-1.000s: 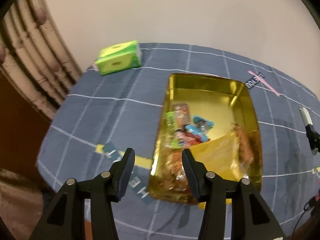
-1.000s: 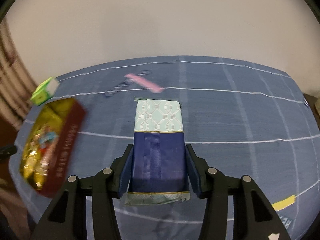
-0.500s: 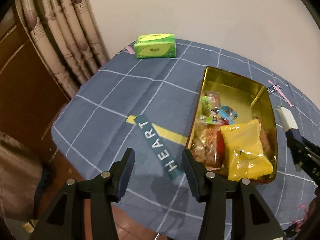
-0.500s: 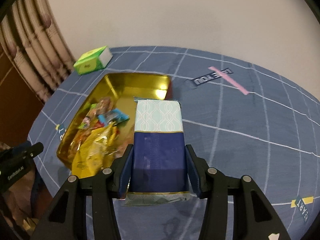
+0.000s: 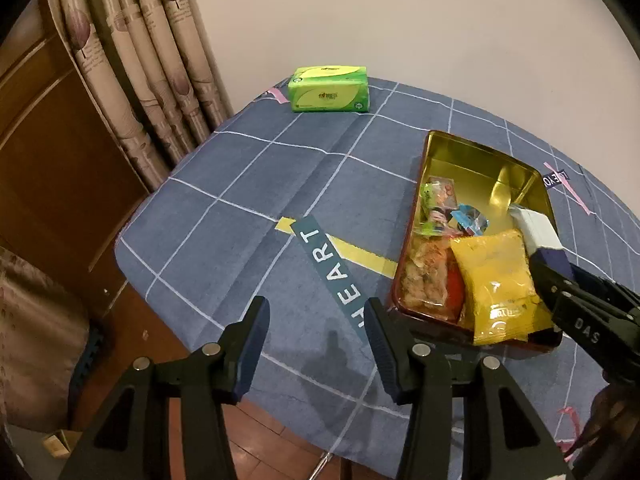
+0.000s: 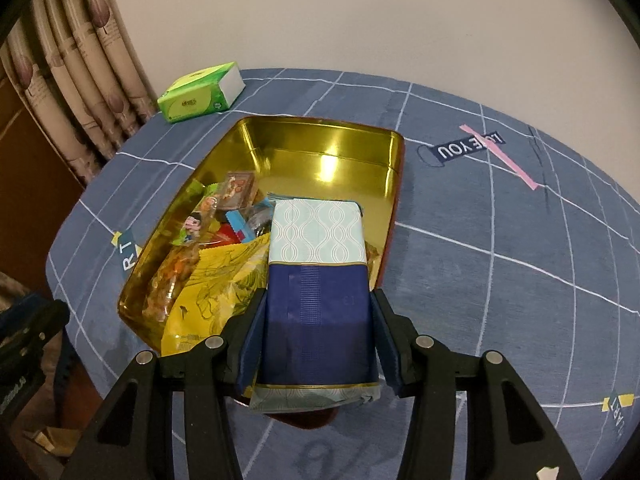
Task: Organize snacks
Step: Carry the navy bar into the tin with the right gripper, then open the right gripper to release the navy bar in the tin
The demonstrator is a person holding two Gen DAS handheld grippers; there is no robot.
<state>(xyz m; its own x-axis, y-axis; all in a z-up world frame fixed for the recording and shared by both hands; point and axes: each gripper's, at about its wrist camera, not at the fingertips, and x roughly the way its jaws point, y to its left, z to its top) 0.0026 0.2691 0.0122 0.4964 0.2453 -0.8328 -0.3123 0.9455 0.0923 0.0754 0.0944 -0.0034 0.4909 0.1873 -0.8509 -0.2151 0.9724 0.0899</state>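
navy packet (image 6: 318, 280) clamped by right gripper (image 6: 318, 354) fingers, hiding tin (image 6: 320, 136) snacks, left gripper (image 5: 314, 344) fingers apart

Right gripper (image 6: 318, 334) is carrying the blue packet (image 6: 318, 276) in over the gold tin (image 6: 320, 152); left gripper (image 5: 314, 344) is backing off.
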